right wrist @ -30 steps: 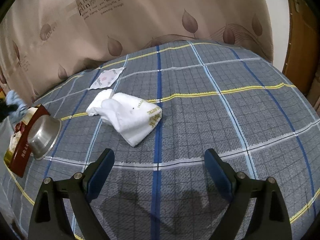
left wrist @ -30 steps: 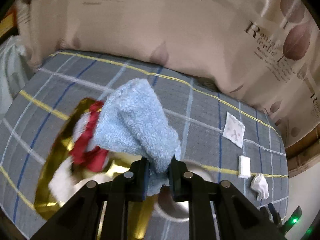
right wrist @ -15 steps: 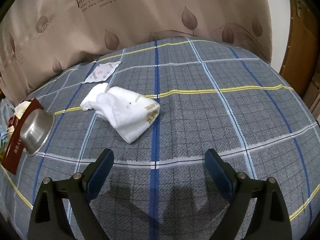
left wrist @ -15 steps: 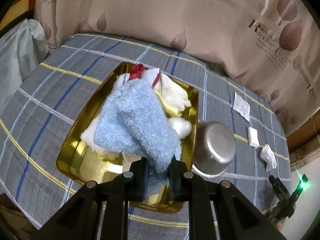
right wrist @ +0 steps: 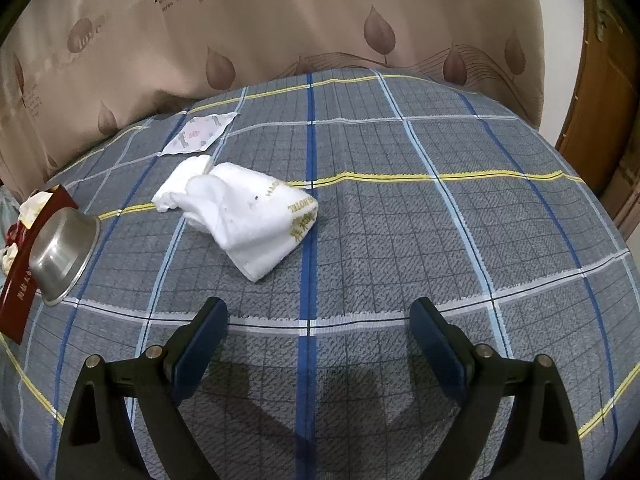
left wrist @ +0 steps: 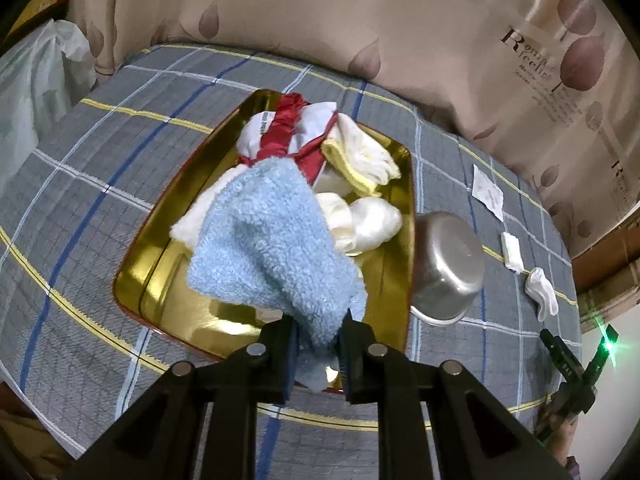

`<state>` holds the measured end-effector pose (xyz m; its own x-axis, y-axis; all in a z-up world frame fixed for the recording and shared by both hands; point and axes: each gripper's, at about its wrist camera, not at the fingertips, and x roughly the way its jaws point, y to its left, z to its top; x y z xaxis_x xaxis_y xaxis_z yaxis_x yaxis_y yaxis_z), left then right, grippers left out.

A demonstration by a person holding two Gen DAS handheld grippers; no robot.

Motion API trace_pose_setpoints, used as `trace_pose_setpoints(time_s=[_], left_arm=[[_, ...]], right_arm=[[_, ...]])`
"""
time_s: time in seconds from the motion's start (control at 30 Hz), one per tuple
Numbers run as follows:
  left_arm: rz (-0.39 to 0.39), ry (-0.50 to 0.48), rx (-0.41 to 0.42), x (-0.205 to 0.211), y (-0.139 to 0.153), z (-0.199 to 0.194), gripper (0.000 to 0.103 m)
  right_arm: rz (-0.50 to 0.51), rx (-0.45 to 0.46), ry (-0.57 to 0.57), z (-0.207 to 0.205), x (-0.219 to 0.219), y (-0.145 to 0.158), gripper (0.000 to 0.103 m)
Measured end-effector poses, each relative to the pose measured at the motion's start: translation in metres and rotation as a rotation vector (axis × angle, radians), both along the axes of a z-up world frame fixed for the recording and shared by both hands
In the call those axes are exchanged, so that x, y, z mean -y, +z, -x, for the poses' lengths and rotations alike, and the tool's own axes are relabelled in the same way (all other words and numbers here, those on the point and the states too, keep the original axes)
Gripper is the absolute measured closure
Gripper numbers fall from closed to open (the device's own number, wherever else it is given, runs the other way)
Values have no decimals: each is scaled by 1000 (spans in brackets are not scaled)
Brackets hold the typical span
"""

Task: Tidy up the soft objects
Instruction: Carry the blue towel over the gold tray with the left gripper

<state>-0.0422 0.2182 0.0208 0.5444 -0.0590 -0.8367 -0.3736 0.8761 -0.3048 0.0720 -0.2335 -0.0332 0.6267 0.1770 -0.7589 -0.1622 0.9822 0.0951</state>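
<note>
My left gripper [left wrist: 318, 338] is shut on a fluffy light-blue cloth [left wrist: 268, 240], which hangs over the near half of a gold tray [left wrist: 156, 256]. In the tray lie a white cloth with red trim [left wrist: 286, 136], a yellow-edged cloth [left wrist: 360, 156] and white rolled pieces [left wrist: 368, 220]. In the right wrist view my right gripper [right wrist: 318, 334] stands open above the plaid cloth, with nothing between its fingers. Beyond it lies a white hotel towel [right wrist: 248, 212] with gold lettering, and a smaller white cloth [right wrist: 182, 184] touches its far left side.
An upturned steel bowl [left wrist: 448, 264] leans on the tray's right rim, also seen as the steel bowl [right wrist: 62, 256]. A flat printed sachet [right wrist: 200, 134] lies near the beige curtain [right wrist: 280, 20]. A plastic bag [left wrist: 28, 80] sits at the table's left edge, a wooden door [right wrist: 600, 100] at right.
The left gripper has carried the blue cloth over the gold tray and lower toward it; the tray's contents have come into full view. The right gripper has stayed put and open.
</note>
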Motion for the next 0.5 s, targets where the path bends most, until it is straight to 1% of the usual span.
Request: trace_pose_setpoints(time_s=[0.13,0.3,0.37,0.5], left_arm=[[3,-4,-14,-6,-7,-1,86],[23,0,-29,-14,-20,-5,85],[6,-3,-22,-14,-20,-6,84],[14,-4,-21,-17,-21,-7,82]], right_arm=[[10,6,-6,0,0,1,11],[-31,32,0,4,5,6,11],[-46,44,36,6,5,9,12],[32,82,137,1,-12,24,12]])
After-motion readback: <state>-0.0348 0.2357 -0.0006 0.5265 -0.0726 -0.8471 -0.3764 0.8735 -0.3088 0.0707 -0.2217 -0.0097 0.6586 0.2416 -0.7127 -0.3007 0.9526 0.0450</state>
